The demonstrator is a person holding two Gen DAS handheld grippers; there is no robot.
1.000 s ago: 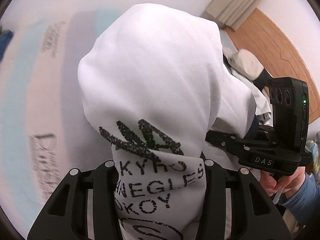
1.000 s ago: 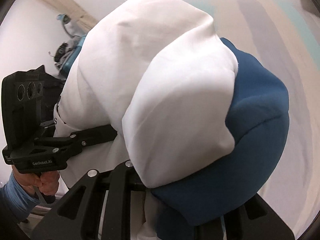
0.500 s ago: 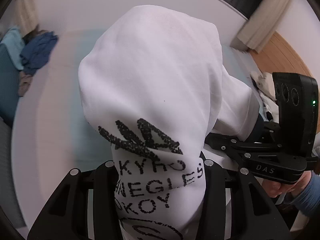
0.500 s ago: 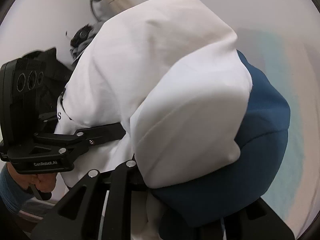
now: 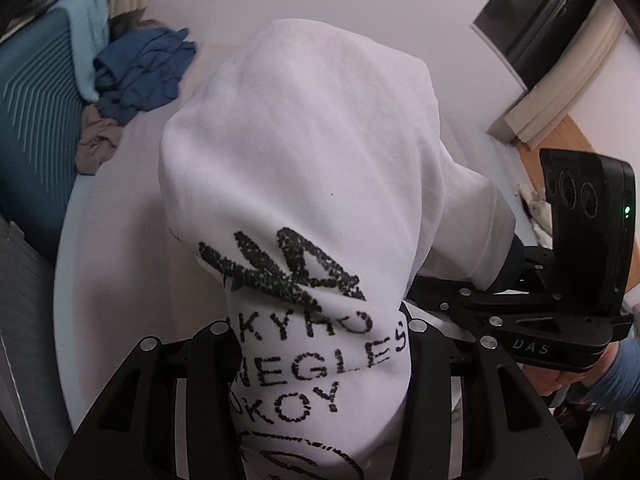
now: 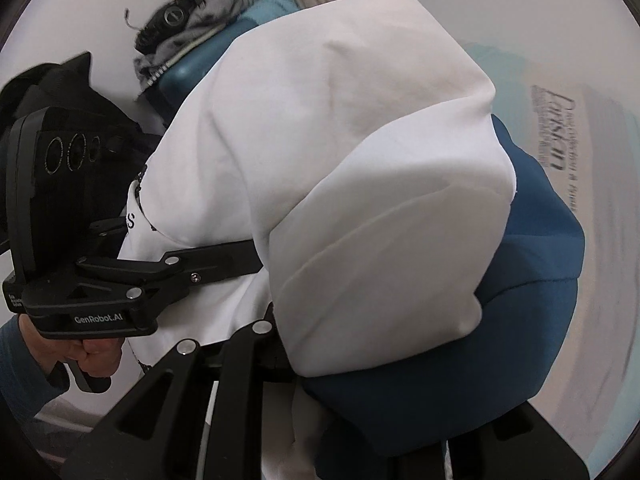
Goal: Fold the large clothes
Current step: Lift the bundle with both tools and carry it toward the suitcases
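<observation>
A bundled white sweatshirt (image 5: 304, 168) with black lettering fills the left wrist view, draped over my left gripper (image 5: 320, 360), which is shut on it; the fingertips are hidden under the cloth. In the right wrist view the same white sweatshirt (image 6: 340, 152) shows a dark blue part (image 6: 500, 340) beneath it, and my right gripper (image 6: 360, 368) is shut on that bundle. Each gripper appears in the other's view, reaching into the cloth from the side: the right gripper (image 5: 448, 296) and the left gripper (image 6: 216, 264). A person's hand (image 6: 96, 356) holds the handle.
A white bed sheet (image 5: 120, 260) lies below. At its far left sit a crumpled blue clothes pile (image 5: 140, 72), a beige garment (image 5: 96, 140) and a teal cushion (image 5: 32, 120). A dark screen (image 5: 540, 20) hangs on the wall; wood floor (image 5: 580, 144) shows right. A grey furry garment (image 6: 176, 28) lies beyond.
Both grippers have carried the sweatshirt bundle across the bed; the clothes pile and teal cushion have come into view. The grips look unchanged.
</observation>
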